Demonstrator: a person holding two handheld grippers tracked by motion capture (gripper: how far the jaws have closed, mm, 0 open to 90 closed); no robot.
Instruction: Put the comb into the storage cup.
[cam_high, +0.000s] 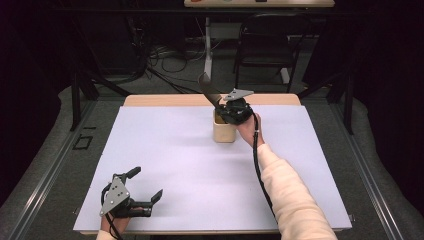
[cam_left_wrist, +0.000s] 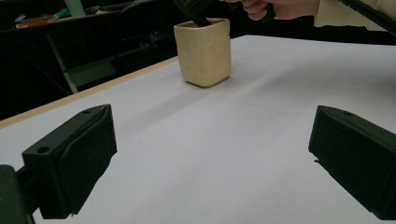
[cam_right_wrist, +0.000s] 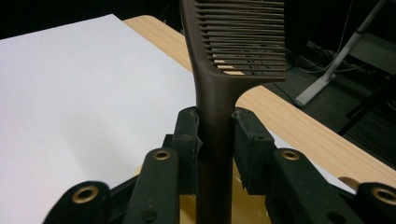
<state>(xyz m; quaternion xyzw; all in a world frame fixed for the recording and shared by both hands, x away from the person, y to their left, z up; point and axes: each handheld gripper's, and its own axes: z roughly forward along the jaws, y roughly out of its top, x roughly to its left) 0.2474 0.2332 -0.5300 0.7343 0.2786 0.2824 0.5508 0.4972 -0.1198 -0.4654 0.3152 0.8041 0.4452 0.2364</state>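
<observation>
On the white table (cam_high: 165, 165): one cup (cam_high: 223, 131), one comb (cam_right_wrist: 219, 93) clamped in right tongs (cam_right_wrist: 217, 140); left tongs (cam_high: 146, 185) apparently apart.

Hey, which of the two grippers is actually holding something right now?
The right gripper, above the beige cup at the far side of the table: its jaws clamp a dark comb by the handle. The left gripper near the front edge is open and holds nothing.

No readable text, label, brand, number or sign appears on anything here.
</observation>
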